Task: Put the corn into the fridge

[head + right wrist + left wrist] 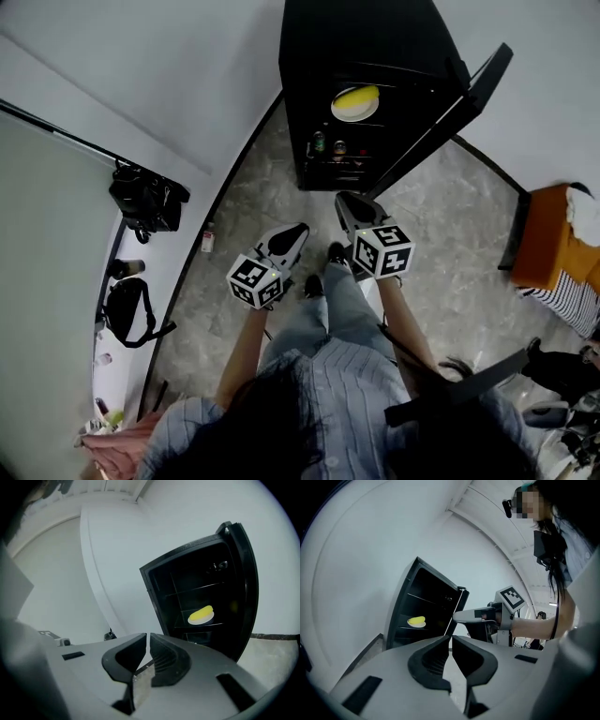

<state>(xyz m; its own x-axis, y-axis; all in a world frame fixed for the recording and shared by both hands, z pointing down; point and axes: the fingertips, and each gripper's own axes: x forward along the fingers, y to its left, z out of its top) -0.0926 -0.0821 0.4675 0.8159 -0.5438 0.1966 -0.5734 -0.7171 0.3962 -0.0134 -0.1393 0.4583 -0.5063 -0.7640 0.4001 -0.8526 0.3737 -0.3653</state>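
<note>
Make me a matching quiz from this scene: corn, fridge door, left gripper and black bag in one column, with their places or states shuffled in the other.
1. corn
2. fridge door
3. left gripper
4. black bag

A. tongs together, nothing held
B. beside the wall, at the person's left
C. on a white plate inside the fridge
D. swung open

Pairs: 1-C, 2-D, 3-A, 4-B

Head camera steeply down over the person, open fridge (375,37) close ahead, left gripper (451,637) camera and right gripper (148,635) camera low, tilted upward, facing its shelves, all three sharing the corn (356,96).
</note>
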